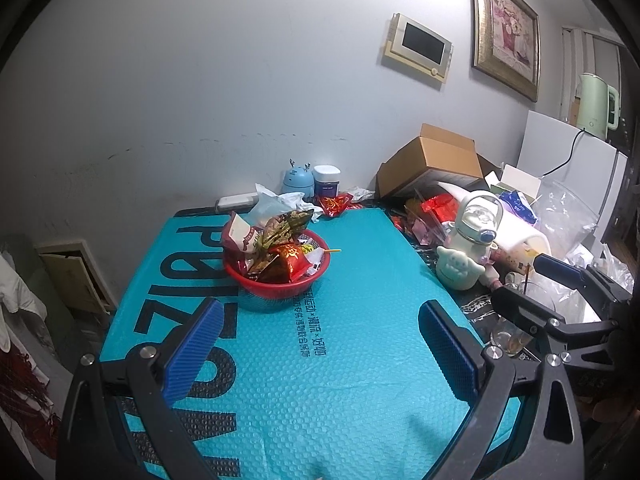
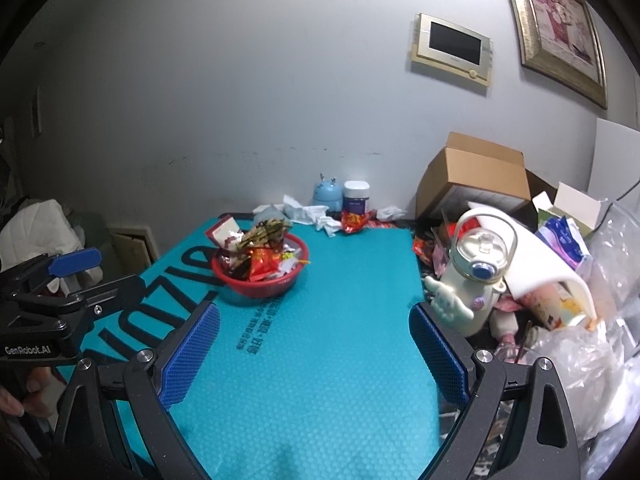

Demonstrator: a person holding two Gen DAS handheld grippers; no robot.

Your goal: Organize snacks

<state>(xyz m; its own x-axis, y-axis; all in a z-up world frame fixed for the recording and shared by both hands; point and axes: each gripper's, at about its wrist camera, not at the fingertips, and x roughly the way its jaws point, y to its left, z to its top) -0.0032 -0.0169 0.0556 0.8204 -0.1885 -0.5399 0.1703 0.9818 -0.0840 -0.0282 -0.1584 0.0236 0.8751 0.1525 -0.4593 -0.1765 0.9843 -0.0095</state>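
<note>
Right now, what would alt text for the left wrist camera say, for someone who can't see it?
A red basket heaped with snack packets sits on a teal bubble mat, framed by the open, empty left gripper. One red packet lies at the mat's far edge; clutter, including a cream bottle, lies right.

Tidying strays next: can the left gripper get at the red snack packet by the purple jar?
Probably yes: the left gripper is open, but the heaped red basket sits between it and the red snack packet, so go around.

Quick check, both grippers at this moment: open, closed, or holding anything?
Left gripper: open, holding nothing, above the teal mat.
Right gripper: open, holding nothing, also over the mat, short of the red basket of snacks.
</note>
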